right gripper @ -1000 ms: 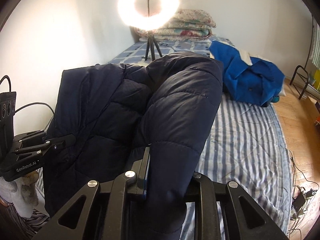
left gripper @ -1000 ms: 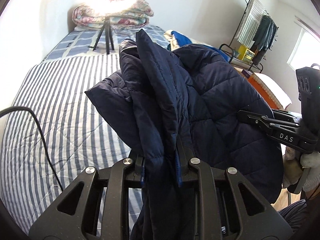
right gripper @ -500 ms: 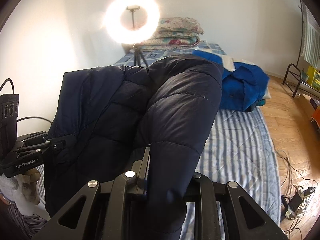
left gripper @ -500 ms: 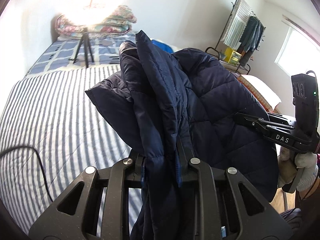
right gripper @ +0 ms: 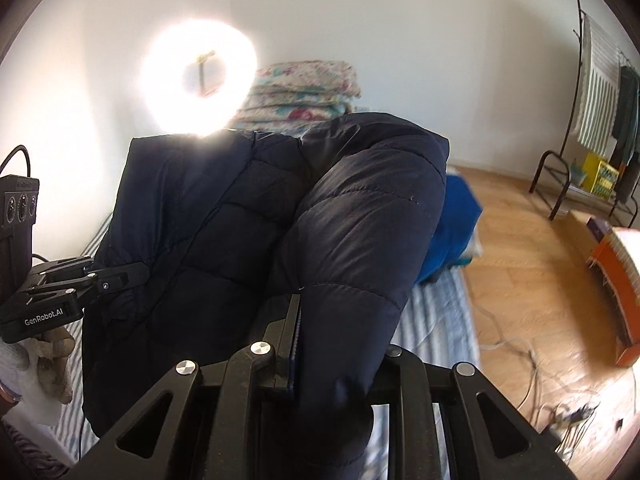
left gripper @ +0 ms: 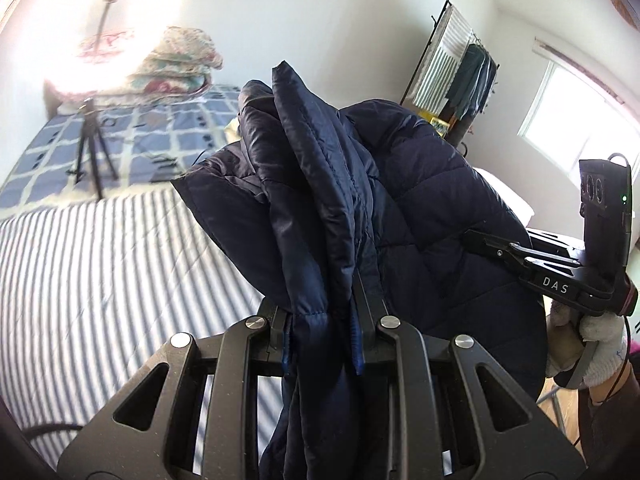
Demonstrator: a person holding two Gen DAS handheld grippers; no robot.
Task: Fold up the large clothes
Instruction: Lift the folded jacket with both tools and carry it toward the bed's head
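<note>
Left wrist view shows you holding the navy puffer jacket (left gripper: pixel 420 200) up in the air above the bed (left gripper: pixel 100 264), with the left gripper (left gripper: pixel 324 308) clamped on a bunched, doubled edge of the fabric. Off to the side, the right gripper (left gripper: pixel 476 238) bites into the same jacket, and the right wrist view confirms its fingers (right gripper: pixel 294 320) are pinched on a thick quilted section that looks like a sleeve or shoulder. Neither pair of fingers is loose; both grip the jacket.

The step in hand appears to be lifting and spreading the garment before laying it down. None of it seems to rest on the bed yet. Your next move likely calls for drawing the two grippers apart to stretch the jacket flat, then lowering it onto the striped sheet (right gripper: pixel 436 320), away from the blue garment (right gripper: pixel 456 224) lying further up.

The jacket is puffy, stitched into padded panels, with a slightly glossy shell. It slumps in heavy rounded folds. Expect it to spring back and resist a sharp crease.
</note>
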